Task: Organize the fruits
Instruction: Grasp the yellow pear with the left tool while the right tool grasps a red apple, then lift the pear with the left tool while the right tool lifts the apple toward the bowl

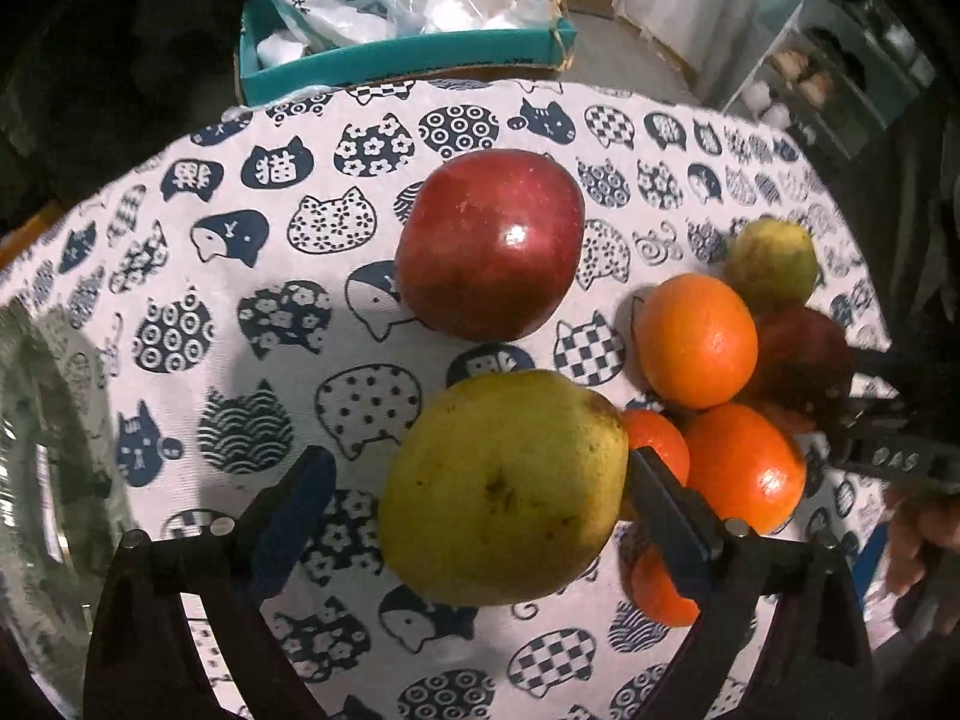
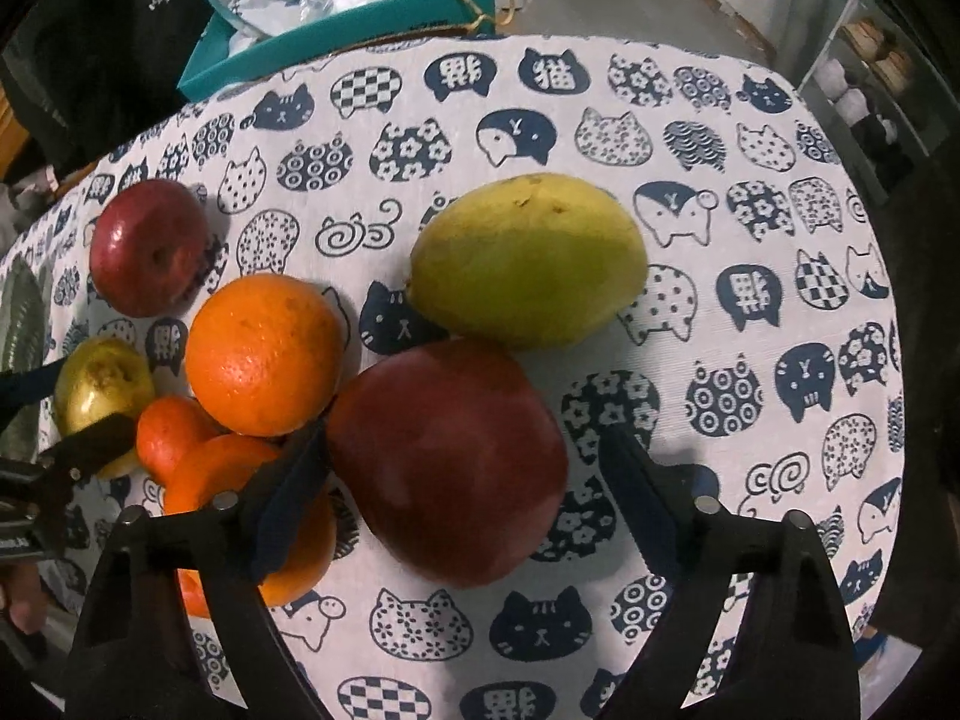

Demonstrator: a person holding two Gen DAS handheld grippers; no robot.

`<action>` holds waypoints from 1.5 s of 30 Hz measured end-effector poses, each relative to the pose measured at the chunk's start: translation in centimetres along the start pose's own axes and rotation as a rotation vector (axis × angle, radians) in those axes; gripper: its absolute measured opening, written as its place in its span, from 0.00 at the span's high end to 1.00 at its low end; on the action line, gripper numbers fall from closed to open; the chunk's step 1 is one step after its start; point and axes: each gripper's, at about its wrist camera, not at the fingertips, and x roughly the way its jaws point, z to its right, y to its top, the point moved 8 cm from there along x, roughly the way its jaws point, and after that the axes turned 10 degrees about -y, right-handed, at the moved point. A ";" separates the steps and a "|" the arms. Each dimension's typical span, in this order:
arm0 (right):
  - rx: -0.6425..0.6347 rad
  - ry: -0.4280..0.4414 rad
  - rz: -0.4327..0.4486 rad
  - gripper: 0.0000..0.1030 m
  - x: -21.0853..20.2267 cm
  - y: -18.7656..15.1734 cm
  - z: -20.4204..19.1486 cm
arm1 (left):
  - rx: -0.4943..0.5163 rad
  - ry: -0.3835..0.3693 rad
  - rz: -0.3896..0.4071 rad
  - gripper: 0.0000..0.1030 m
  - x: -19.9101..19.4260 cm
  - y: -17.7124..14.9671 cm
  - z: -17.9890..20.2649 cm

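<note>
Fruits lie on a cat-print tablecloth (image 1: 180,276). My left gripper (image 1: 480,480) is open around a yellow-green pear (image 1: 504,486); its right finger touches the pear, the left finger stands apart. Beyond it lies a red apple (image 1: 489,243). To the right sit oranges (image 1: 696,339), (image 1: 744,468), a second pear (image 1: 771,264) and a dark red apple (image 1: 804,354). My right gripper (image 2: 468,468) is open around that red apple (image 2: 450,462). The second pear (image 2: 528,258) lies just beyond it; oranges (image 2: 264,354) sit to its left. The left gripper's finger (image 2: 90,444) shows by the first pear (image 2: 102,384).
A glass bowl rim (image 1: 36,450) sits at the left edge of the left wrist view. A teal box (image 1: 408,54) with plastic bags stands behind the table. A shelf (image 1: 840,66) stands at the back right. The table edge curves close on the right.
</note>
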 end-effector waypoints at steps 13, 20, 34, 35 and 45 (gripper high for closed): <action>-0.007 0.003 0.000 0.27 0.2 0.1 -0.4 | -0.047 -0.135 -0.002 0.24 -0.1 -0.5 0.2; -0.017 -0.051 0.049 0.27 -0.5 0.6 -0.8 | 0.012 -0.023 0.054 0.24 -1.7 -0.8 -0.1; -0.017 -0.063 0.192 0.27 -5.7 1.1 -1.9 | 0.050 0.062 0.213 0.24 -7.9 -0.1 0.2; -0.017 -0.061 0.202 0.27 -6.2 1.2 -2.0 | 0.047 0.062 0.221 0.24 -8.3 0.0 0.2; -0.013 -0.033 0.324 0.27 -11.9 1.9 -3.2 | 0.031 0.061 0.310 0.24 -13.0 -0.1 0.1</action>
